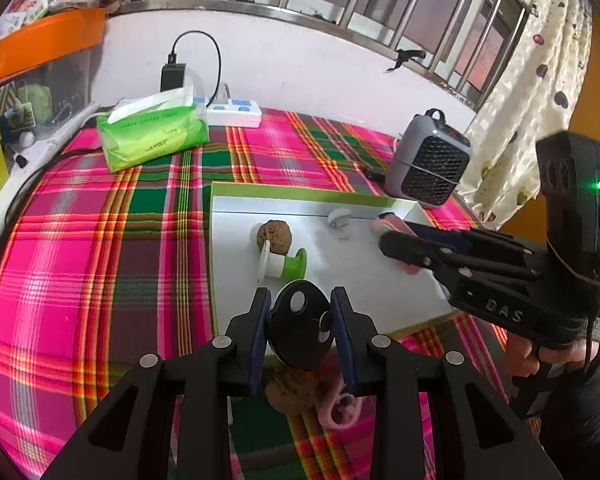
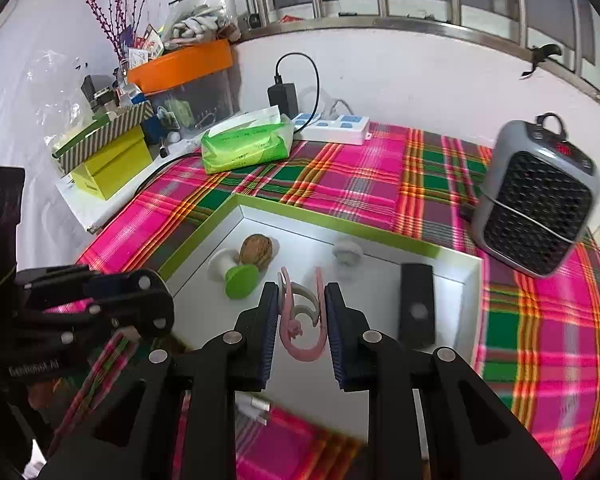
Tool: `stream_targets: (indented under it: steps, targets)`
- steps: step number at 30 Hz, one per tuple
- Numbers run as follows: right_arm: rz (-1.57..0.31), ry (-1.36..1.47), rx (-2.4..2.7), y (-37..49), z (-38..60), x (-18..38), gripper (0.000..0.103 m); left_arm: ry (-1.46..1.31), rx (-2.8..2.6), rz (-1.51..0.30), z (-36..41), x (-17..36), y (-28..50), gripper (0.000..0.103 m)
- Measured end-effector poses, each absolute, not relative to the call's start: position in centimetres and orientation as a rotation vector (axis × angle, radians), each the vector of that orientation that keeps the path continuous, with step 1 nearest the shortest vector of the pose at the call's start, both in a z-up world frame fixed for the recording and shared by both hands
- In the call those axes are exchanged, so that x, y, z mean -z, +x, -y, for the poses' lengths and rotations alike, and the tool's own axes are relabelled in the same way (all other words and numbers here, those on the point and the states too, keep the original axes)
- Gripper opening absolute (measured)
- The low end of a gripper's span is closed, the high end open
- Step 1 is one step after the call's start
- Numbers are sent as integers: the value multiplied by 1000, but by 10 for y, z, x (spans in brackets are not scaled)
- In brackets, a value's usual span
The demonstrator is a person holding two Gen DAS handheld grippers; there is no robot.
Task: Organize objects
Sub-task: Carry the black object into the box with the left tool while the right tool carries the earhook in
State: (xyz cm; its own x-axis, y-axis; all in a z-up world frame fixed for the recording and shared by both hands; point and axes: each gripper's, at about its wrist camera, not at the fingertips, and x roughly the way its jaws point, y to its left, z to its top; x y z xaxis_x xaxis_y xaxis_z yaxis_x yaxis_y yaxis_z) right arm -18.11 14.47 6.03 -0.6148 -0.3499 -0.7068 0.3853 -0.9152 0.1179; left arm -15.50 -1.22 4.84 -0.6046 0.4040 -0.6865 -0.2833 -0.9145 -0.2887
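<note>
- Gripping a flat black disc with holes (image 1: 300, 330), the left gripper (image 1: 300, 334) has both blue pads pressed against the disc's edges and carries it above the near rim of the white tray (image 1: 236, 248).
- Pinched between the pads of the right gripper (image 2: 302, 324) is a pink U-shaped clip (image 2: 300, 332), held upright over the tray's floor; its 2 prongs point up past the fingertips.
- From the left wrist view, the right gripper (image 1: 396, 246) reaches in from the right side above the tray, with a hand (image 1: 540, 354) on its handle and a green light showing on its body.
- Inside the tray, which has a green border, lie a walnut (image 2: 256, 250), a green and white spool (image 1: 284, 266) touching the walnut, a small white round fitting (image 2: 347, 254) near the far wall, and a flat black rectangular piece (image 2: 417, 306) toward the right side.
- Below the left gripper, on the plaid cloth (image 1: 100, 240), rest a 2nd walnut (image 1: 296, 394) and another pink clip (image 1: 340, 406), just beside each other and outside the tray.
- Farther back on the cloth sit a green tissue pack (image 1: 152, 132), a white power strip (image 2: 336, 124) with a black charger (image 2: 282, 96) plugged in, and a grey heater (image 2: 540, 200) at the right.
</note>
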Motion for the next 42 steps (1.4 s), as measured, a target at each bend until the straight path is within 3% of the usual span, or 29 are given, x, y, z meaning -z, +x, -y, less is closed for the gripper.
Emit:
stream_targets:
  steps: [18, 42]
  targets:
    - [-99, 1211, 2426, -242, -116, -33, 24, -1192, -2509, 141, 1, -28, -179, 25]
    - [-153, 1292, 2406, -252, -103, -17, 25, -1193, -2493, 141, 0, -26, -182, 25]
